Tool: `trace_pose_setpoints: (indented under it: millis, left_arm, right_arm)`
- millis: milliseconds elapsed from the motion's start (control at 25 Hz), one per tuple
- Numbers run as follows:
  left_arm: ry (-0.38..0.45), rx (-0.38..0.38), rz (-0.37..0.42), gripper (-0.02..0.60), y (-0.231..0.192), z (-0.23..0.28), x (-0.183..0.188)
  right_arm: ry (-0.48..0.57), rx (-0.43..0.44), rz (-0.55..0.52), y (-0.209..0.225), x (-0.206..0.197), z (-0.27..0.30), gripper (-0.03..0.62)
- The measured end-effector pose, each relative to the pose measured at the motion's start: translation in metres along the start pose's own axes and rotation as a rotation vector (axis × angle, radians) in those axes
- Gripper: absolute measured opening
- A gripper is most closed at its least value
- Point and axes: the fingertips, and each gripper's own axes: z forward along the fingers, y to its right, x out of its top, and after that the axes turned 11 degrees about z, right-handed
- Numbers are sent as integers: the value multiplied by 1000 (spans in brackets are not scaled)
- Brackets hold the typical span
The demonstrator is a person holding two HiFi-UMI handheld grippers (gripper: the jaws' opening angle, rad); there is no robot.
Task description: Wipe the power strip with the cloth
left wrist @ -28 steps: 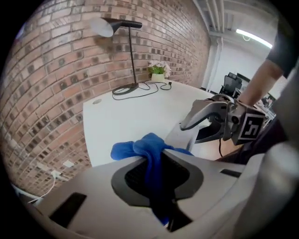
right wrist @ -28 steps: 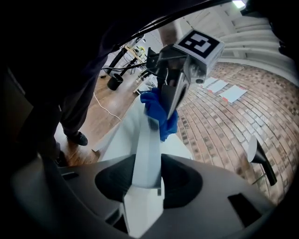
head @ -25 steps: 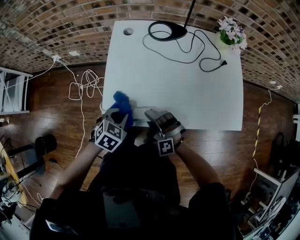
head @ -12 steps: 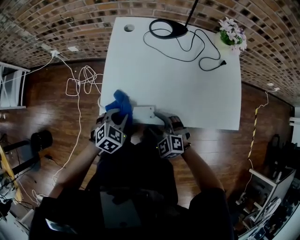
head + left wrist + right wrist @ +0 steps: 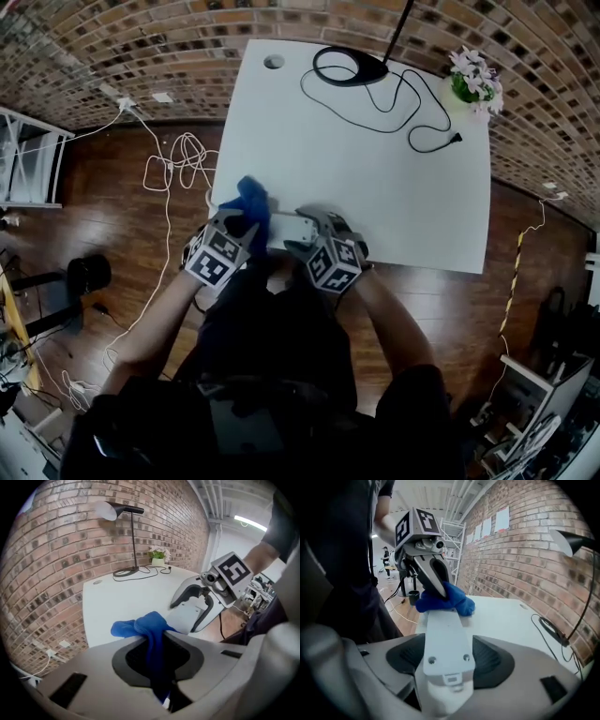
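White oblong plastic power strip [image 5: 289, 228]: flat on the white rectangular tabletop [image 5: 375, 178], close to its six o'clock edge in the head view. Against the strip's nine o'clock end, a crumpled blue cloth [image 5: 251, 199], pinched in the left gripper [image 5: 236, 223]. At the strip's three o'clock end, the right gripper [image 5: 315, 231]. Well apart at twelve o'clock, a black lamp base [image 5: 349, 66] with its looping cable; at one o'clock, a small pot of pale flowers [image 5: 472, 80].

Left gripper view: jaws nearly closed, clamped on a fold of the cloth [image 5: 145, 625], with the rest bunched out ahead at twelve o'clock. Beyond, at two o'clock, the right gripper [image 5: 194, 607], both jaws spread astride the strip's far end.

Right gripper view: jaws at their widest, having just been opening. Strip [image 5: 445, 639] running up the middle between them toward twelve o'clock, a gap at either side, pads pressing on nothing. At the strip's far end, the cloth bunched against it beneath the left gripper's tips.

To wipe well, probably: close the right jaws on the near end, or pin it down some other way, or risk pushing the loose strip along with the cloth. Press the wad flat and draw it along the full length toward the right gripper. Follow with the side edges.
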Motion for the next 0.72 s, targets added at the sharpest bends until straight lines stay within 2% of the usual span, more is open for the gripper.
trace_pose_setpoints:
  millis: [40,240,360,600,720]
  left_arm:
    - [-10,17,-11,60,-5,0,-1]
    - [-46,83,-70,61,-24,-6,-10]
    - [-71,129,-95,60,-38,-16,-24]
    - [-124,168,-17,60,-40,-18,-31]
    - [-121,182,-17,58,-40,-17,-30]
  right_arm:
    - [15,-9,5,-1,0,0,310]
    - [64,-40,125,1,-4,-1,307]
    - [76,-40,128,0,-3,-1,307]
    - [79,-26,133,2,-5,-2,307]
    - [69,-23,143,2,-5,-1,307]
